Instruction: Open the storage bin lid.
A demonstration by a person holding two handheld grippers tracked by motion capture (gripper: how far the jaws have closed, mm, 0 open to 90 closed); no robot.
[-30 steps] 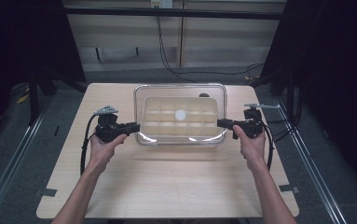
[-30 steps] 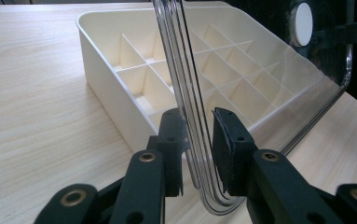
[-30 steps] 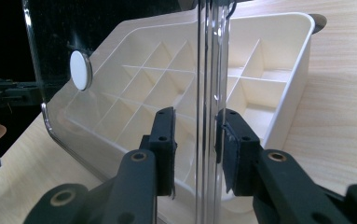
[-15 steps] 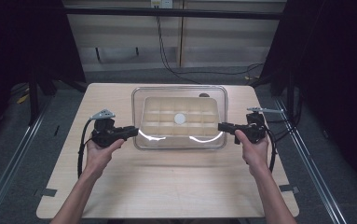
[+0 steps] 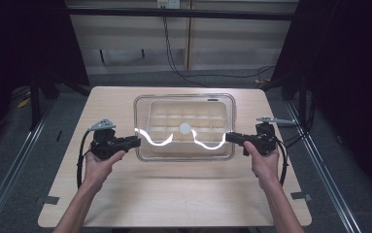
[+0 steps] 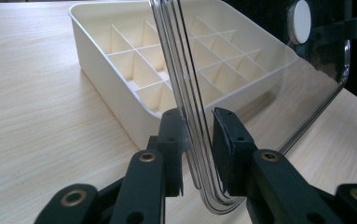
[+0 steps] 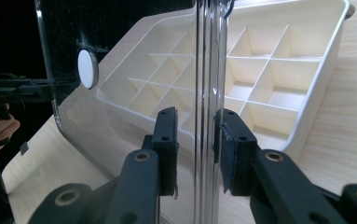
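The clear, stiff, probably light and slippery plastic lid (image 5: 184, 127) is clamped at its left and right edges by the left gripper (image 5: 134, 141) and right gripper (image 5: 229, 137), above the cream compartment tray (image 5: 186, 116).

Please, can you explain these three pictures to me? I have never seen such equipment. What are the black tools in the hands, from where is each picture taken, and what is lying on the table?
A person sits at a wooden table and holds a black tool in each hand. Each tool is a hand-held gripper: two jaws that pinch things.

The high view looks down from above. There the left hand-held gripper is at the left and the right hand-held gripper at the right.

The other two pictures come from small cameras riding on the tools, looking along their black jaws.

On the table stands a cream tray divided into many small compartments, which look empty. Over it is a clear plastic lid with a round white knob. Each gripper is shut on one edge of this lid, so the person holds it by both ends above the tray.
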